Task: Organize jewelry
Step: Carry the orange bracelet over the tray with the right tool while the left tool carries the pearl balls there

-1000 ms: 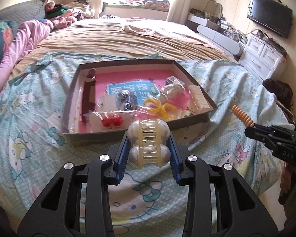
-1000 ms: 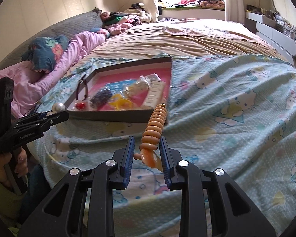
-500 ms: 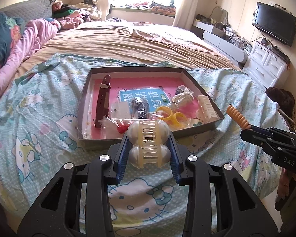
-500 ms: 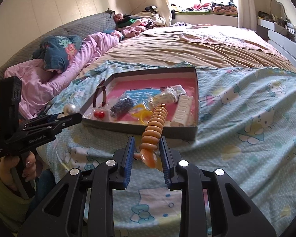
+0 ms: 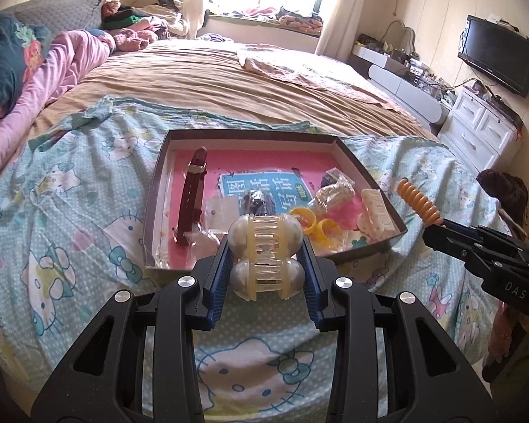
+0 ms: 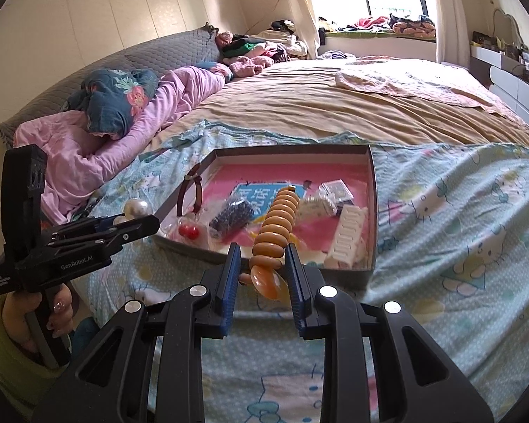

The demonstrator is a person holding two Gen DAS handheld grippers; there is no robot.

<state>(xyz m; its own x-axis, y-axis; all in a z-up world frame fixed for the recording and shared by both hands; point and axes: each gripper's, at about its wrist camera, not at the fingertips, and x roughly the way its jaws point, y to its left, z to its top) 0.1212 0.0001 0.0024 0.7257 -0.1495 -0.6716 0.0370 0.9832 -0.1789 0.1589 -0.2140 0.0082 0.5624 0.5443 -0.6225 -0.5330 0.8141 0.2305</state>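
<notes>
shallow dark cardboard tray with a pink floor (image 5: 366, 172) lies on the cartoon-print bedsheet (image 5: 70, 211) and already holds a maroon watch strap (image 5: 192, 194), yellow rings (image 5: 315, 224), a white comb clip (image 5: 375, 208) and bagged pieces. two items remain outside, both in the air short of the tray's near edge: left gripper (image 5: 264, 264) pinches a cream pearl-ended hair claw (image 5: 266, 257); right gripper (image 6: 262, 278) is clamped on an orange ribbed spiral clip (image 6: 276, 229). judged: sorting well advanced, these two still to place.
</notes>
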